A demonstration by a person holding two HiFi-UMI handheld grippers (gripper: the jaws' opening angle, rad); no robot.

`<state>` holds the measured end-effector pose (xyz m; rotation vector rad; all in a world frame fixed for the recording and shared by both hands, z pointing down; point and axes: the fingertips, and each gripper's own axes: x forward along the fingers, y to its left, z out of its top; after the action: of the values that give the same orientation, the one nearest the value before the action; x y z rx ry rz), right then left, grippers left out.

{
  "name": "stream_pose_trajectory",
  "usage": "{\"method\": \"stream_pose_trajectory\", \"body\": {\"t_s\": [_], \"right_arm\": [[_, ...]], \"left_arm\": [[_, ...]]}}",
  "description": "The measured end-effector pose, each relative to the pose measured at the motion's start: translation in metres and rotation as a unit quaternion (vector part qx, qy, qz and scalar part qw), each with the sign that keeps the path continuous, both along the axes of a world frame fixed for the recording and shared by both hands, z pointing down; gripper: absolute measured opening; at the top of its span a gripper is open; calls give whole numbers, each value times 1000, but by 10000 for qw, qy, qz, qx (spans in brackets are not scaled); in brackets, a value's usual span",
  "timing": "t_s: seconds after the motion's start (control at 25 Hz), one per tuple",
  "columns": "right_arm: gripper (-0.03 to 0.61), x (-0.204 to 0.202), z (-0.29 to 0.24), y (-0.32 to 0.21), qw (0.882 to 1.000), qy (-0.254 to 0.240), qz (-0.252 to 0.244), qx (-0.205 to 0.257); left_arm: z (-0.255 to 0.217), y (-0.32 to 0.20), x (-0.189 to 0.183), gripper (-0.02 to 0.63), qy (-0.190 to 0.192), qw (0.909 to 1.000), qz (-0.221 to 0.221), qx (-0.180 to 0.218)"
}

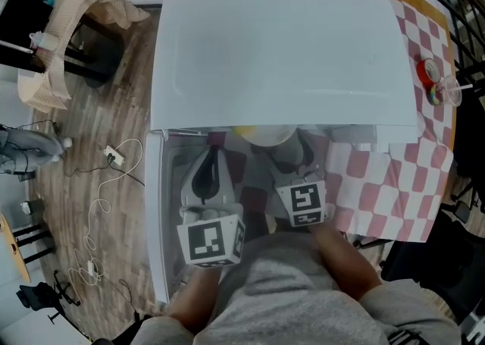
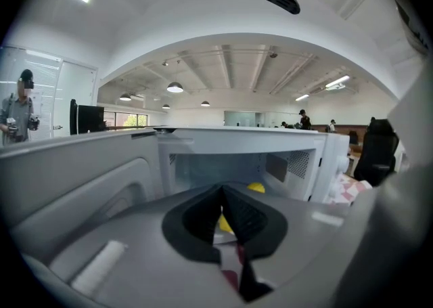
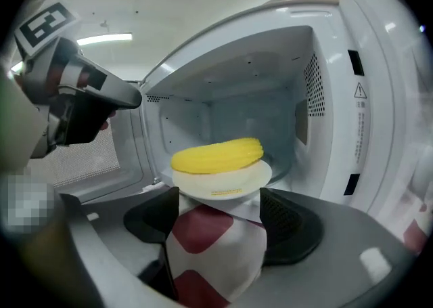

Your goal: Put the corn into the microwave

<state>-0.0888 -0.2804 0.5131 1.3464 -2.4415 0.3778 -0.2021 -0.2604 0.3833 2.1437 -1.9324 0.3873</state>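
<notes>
A yellow corn cob [image 3: 218,154] lies on a white plate [image 3: 223,181] at the mouth of the open white microwave [image 3: 352,97]. My right gripper [image 3: 220,198] is open just in front of the plate, and only red-checked cloth [image 3: 210,252] shows between its pads. In the head view the plate [image 1: 265,136] peeks out under the microwave's top [image 1: 280,55], with the right gripper [image 1: 294,155] beside it. My left gripper [image 1: 208,173] is to the left by the open door [image 1: 155,214]. Its pads meet, holding nothing, in the left gripper view [image 2: 222,195], and a bit of corn [image 2: 256,187] shows beyond.
The door [image 2: 74,178] swings out to the left, close to the left gripper. The table's checked cloth [image 1: 394,184] hangs at the right, with cups [image 1: 433,78] near its far corner. Cables [image 1: 106,184] and a wicker chair [image 1: 68,40] are on the wooden floor at left.
</notes>
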Motion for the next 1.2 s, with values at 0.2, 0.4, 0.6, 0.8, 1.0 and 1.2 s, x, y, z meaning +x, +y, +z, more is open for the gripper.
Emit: {"method": "stream_pose_trajectory", "body": {"t_s": [0.2,0.4,0.6,0.8,1.0,1.2], "right_arm": [[350,-2,-3,-9,9999,-82,88,27],[347,-7,-11,-10,9998,12,-1,210],[320,-10,-9,-17,9996,187,74,200],[308,-11,-7,-20,9996,227,89,166],[311,-12,-3,-34,9996,234,163,42],[272,-13,-2,-52,9990,311,294,-150]], "left_arm": [[1,0,-1,9,-14,10000,4,-15],[1,-1,1,9,-20,10000,67,-19],[0,-3,1,9,-21,9999,106,-34],[3,0,-3,9,-29,10000,65,-67],[3,-1,-4,9,-33,9999,69,-73],[4,-2,0,9,-16,9999,93,-82]]}}
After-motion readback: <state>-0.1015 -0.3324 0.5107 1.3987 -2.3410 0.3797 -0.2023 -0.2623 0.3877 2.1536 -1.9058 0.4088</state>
